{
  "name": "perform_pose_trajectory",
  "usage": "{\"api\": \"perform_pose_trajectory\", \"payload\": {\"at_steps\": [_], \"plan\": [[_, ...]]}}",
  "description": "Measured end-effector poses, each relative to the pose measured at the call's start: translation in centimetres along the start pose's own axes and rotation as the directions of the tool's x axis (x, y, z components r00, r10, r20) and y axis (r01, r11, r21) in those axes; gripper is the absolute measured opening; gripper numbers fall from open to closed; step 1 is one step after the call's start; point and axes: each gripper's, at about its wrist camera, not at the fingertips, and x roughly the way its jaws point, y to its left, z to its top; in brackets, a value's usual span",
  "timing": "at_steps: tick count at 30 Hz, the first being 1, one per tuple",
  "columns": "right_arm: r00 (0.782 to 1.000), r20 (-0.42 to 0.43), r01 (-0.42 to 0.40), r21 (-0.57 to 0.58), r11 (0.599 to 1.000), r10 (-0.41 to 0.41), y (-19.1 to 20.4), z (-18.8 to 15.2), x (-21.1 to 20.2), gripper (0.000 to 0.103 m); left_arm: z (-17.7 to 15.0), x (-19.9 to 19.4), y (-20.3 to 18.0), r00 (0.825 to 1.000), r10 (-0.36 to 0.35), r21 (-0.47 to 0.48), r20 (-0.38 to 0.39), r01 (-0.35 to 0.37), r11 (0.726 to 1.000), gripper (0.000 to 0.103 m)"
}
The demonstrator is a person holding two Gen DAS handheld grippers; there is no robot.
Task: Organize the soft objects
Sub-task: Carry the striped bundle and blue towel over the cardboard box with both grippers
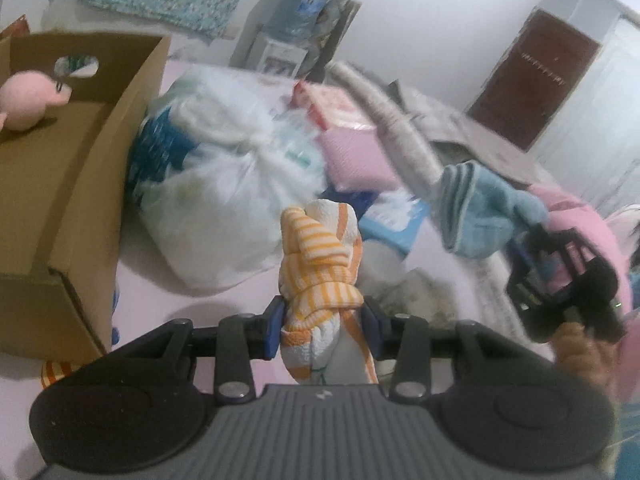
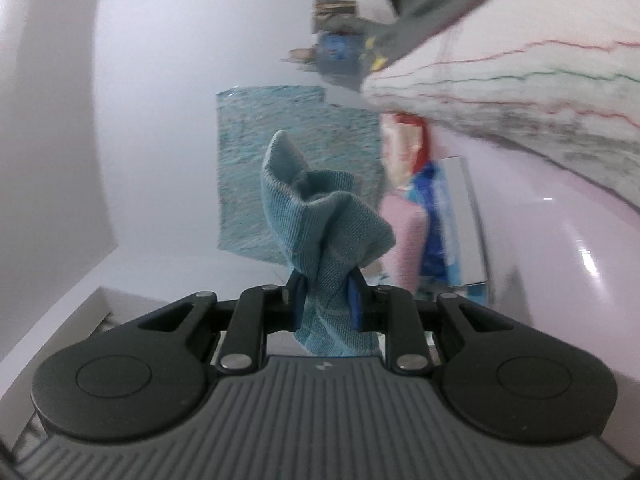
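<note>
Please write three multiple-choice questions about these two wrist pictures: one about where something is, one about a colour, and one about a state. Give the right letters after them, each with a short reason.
1. Where is the pink plush toy?
A. Inside the cardboard box
B. On the white plastic bag
C. Between the jaws of the right gripper

2. What colour are the stripes on the cloth in the left gripper?
A. Green
B. Orange
C. Black

3. What is the state of the right gripper?
A. Open and empty
B. Open above a box
C. Shut on a blue cloth

Answers:
1. A, the toy sits within the brown walls, beside the handle hole.
2. B, orange and white bands show on the bunched fabric.
3. C, the blue pads squeeze the cloth on both sides in the right wrist view.
</note>
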Motion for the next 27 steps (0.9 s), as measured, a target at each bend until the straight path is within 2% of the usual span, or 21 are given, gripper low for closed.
{"api": "perform_pose_trajectory", "payload": {"at_steps": [4,6,11,15,18,23,27], "plan": [[0.997,-0.038,-0.061,-0.038,0.997,0.060,1.6,-0.2,0.2,0.020,1.0,-2.0,-0.6,0.998,-0.046,-0.013,0.034,0.046,0.999,0.041],[0.994,-0.065,-0.088,-0.060,0.994,0.084,2.7,-0.4,0.3,0.020,1.6,-3.4,-0.6,0.997,-0.045,-0.008,0.061,0.046,0.999,0.041],[0.982,-0.149,-0.131,-0.115,0.985,0.114,5.8,-1.7,0.8,0.020,3.1,-7.2,0.1,0.988,0.027,0.003,0.150,-0.028,1.000,0.041],[0.960,-0.252,-0.163,-0.147,0.976,0.122,8.1,-3.0,3.3,0.020,4.2,-10.1,1.7,0.970,0.122,-0.021,0.211,-0.120,0.993,0.041],[0.934,-0.344,-0.166,-0.168,0.972,0.100,9.5,-4.2,7.0,0.020,5.1,-11.6,3.5,0.954,0.193,-0.050,0.231,-0.187,0.981,0.041],[0.866,-0.501,-0.156,-0.248,0.956,0.011,12.5,-7.0,13.7,0.020,8.1,-12.5,7.7,0.917,0.333,-0.076,0.219,-0.324,0.943,0.041],[0.809,-0.584,-0.156,-0.306,0.939,-0.057,14.3,-9.1,19.3,0.020,11.2,-12.2,11.4,0.900,0.388,-0.104,0.197,-0.375,0.921,0.041]]}}
